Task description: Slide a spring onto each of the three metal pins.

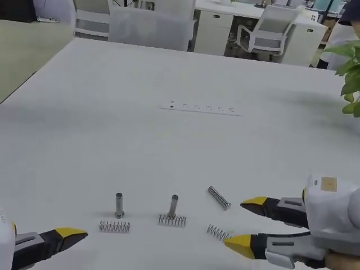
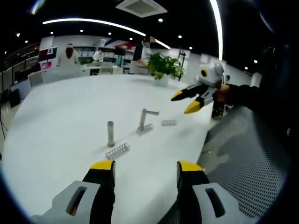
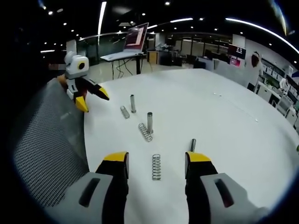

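Observation:
Two metal pins stand upright on the white table: the left pin (image 1: 118,204) and the middle pin (image 1: 173,206). A third pin (image 1: 219,198) lies flat to their right. One spring (image 1: 115,226) lies in front of the left pin, a second spring (image 1: 172,221) by the middle pin, and a third spring (image 1: 217,232) near the lying pin. My right gripper (image 1: 246,223) is open, its yellow tips just right of the third spring (image 3: 156,166). My left gripper (image 1: 63,238) is open and empty (image 2: 145,167), low at the left, short of the first spring (image 2: 117,150).
A flush socket strip (image 1: 202,108) sits mid-table. Office chairs (image 1: 269,29) stand beyond the far edge and a green plant (image 1: 351,79) is at the right. A grey mesh surface (image 3: 56,149) lies off the table's near edge.

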A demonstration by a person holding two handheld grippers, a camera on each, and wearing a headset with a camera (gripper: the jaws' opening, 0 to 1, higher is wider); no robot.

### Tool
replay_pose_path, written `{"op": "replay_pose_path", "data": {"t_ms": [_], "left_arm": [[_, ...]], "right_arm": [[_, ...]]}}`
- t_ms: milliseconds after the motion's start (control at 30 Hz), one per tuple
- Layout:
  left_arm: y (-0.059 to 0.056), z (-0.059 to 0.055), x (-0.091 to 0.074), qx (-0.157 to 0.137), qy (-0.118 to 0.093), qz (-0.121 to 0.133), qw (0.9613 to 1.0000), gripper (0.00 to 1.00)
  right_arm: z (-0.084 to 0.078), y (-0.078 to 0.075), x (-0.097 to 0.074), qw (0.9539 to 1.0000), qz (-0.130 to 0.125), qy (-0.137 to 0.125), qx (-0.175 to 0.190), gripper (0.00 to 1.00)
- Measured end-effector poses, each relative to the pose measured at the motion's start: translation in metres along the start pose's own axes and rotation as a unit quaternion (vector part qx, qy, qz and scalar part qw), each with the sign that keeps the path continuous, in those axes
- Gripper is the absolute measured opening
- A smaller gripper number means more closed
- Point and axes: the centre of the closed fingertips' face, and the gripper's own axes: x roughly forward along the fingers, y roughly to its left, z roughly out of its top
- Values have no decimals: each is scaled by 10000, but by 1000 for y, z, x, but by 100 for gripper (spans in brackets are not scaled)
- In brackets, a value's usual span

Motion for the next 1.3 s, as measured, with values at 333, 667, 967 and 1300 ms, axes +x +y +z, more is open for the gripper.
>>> {"op": "replay_pose_path", "data": {"t_ms": [333, 667, 967, 1300], "left_arm": [[2, 1, -1, -46, -51, 49, 10000, 47], [3, 0, -1, -35, -28, 61, 10000, 47], [4, -1, -1, -45, -2, 78, 10000, 47], [4, -2, -1, -72, 3, 76, 9999, 46]], "right_arm": [[13, -24, 17, 9996, -237, 123, -18, 44], [15, -50, 37, 9979, -434, 449, 155, 37], [8, -64, 54, 9956, -542, 695, 321, 29], [-1, -79, 68, 9908, -732, 911, 683, 20]]}}
